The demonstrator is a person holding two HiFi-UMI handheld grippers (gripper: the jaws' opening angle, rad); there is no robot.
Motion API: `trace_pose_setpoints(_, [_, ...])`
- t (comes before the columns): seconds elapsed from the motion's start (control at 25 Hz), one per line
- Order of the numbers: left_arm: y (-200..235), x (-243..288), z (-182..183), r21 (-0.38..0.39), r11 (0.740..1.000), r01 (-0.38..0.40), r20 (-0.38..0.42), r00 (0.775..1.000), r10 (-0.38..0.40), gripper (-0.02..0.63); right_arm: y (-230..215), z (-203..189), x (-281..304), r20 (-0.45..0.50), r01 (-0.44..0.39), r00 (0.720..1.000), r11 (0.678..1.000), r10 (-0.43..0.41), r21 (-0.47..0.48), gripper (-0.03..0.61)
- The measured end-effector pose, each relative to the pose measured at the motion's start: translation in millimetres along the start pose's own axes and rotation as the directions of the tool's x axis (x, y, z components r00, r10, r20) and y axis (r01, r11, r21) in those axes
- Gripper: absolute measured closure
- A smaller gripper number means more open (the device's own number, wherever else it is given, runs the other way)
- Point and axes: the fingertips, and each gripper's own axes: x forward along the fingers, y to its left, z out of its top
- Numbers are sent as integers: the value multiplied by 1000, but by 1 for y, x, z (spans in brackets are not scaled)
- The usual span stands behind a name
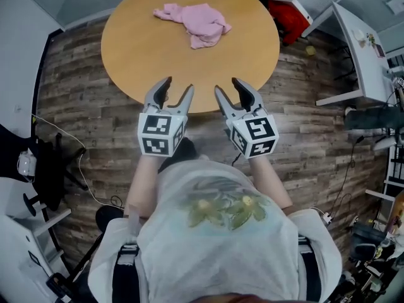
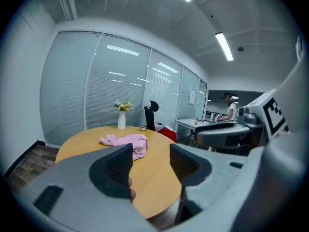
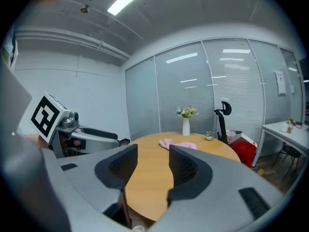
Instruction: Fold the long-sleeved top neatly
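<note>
A pink long-sleeved top [image 1: 196,22] lies crumpled on the far half of the round wooden table [image 1: 145,49]. It also shows as a pink heap [image 2: 126,142] in the left gripper view and small and far off [image 3: 177,144] in the right gripper view. My left gripper [image 1: 176,89] hangs at the table's near edge with its jaws apart and nothing between them. Beside it my right gripper [image 1: 230,89] is likewise open and empty. Both point toward the top, well short of it.
A white vase with flowers [image 2: 121,115] and a small object [image 2: 143,126] stand at the table's far edge. Behind are a black office chair [image 2: 151,115], a red bag [image 1: 288,14] and a white desk [image 1: 363,55]. The floor is wood planks [image 1: 76,93].
</note>
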Motion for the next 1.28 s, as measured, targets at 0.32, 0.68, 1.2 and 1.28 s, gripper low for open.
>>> trace_pose_setpoints(0.32, [48, 34, -3, -9, 1000, 0, -39, 999, 0, 393, -16, -6, 49, -72, 24, 997, 1000, -24, 6, 382])
trace_pose_setpoints(0.68, [96, 66, -8, 8, 1000, 20, -71, 997, -20, 393, -20, -15, 106, -132, 48, 990, 999, -47, 5, 382])
trace_pose_setpoints(1.2, [133, 112, -31, -2, 999, 54, -154, 987, -53, 394, -35, -42, 179, -257, 58, 964, 998, -66, -40, 382])
trace_pose_setpoints(1.28, [139, 122, -34, -9, 999, 50, -166, 985, -51, 394, -41, -46, 194, -279, 50, 958, 997, -63, -54, 382])
